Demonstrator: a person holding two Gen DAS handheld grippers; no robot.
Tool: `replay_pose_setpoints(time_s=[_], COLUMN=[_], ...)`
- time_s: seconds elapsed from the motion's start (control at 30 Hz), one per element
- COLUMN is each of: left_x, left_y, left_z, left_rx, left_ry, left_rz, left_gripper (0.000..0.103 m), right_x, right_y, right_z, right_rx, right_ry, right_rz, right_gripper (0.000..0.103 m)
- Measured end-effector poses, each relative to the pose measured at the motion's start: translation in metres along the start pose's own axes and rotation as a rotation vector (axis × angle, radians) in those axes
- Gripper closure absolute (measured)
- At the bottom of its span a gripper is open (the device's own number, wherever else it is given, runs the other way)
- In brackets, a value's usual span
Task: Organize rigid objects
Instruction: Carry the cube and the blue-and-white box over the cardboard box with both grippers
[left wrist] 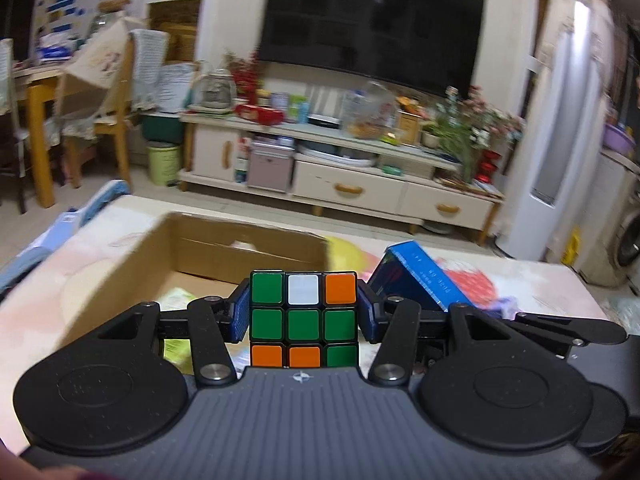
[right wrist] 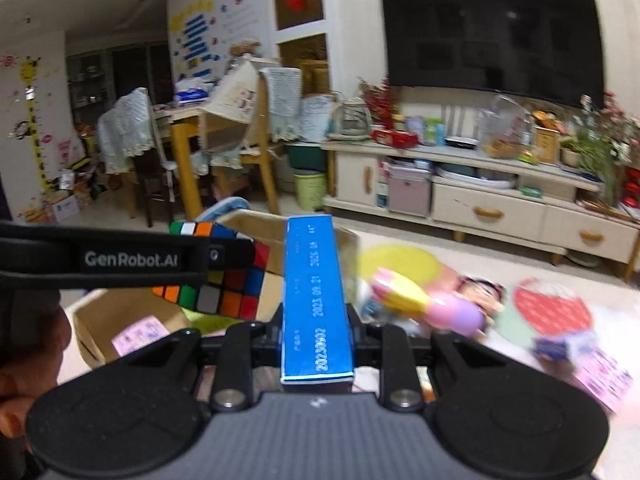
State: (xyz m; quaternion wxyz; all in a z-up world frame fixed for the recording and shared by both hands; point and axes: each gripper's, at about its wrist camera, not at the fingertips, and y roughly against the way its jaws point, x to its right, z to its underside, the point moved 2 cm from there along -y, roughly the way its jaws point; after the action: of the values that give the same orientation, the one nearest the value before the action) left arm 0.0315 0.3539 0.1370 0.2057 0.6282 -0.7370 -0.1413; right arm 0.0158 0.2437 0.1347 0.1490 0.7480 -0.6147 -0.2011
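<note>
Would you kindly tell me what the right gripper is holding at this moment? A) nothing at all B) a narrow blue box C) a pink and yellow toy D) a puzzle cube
B: in the right wrist view the narrow blue box sits clamped between the right gripper's fingers, while the puzzle cube is in the left gripper and the pink and yellow toy lies on the table.
</note>
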Motion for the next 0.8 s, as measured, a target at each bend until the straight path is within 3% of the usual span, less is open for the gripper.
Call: replay_pose_setpoints(time_s=[0.33,0.8], left_x=[-0.048,-0.06], left_y=[-0.032,-0.043], left_z=[-0.002,0.014], left_rx=[-0.073,-0.178], left_ry=[0.107,0.102], left_rz=[-0.155,-0.19], left_gripper=[0.04,0.04], right_x=[-0.02,-0.03], right_y=[-0.076,-0.104], right_z=[-0.02,-0.007], right_rx=[-0.054,-0.103], right_ry=[-0.04,-0.003], right_rz=[-0.067,-0.041], right_gripper=[0.079,0.079])
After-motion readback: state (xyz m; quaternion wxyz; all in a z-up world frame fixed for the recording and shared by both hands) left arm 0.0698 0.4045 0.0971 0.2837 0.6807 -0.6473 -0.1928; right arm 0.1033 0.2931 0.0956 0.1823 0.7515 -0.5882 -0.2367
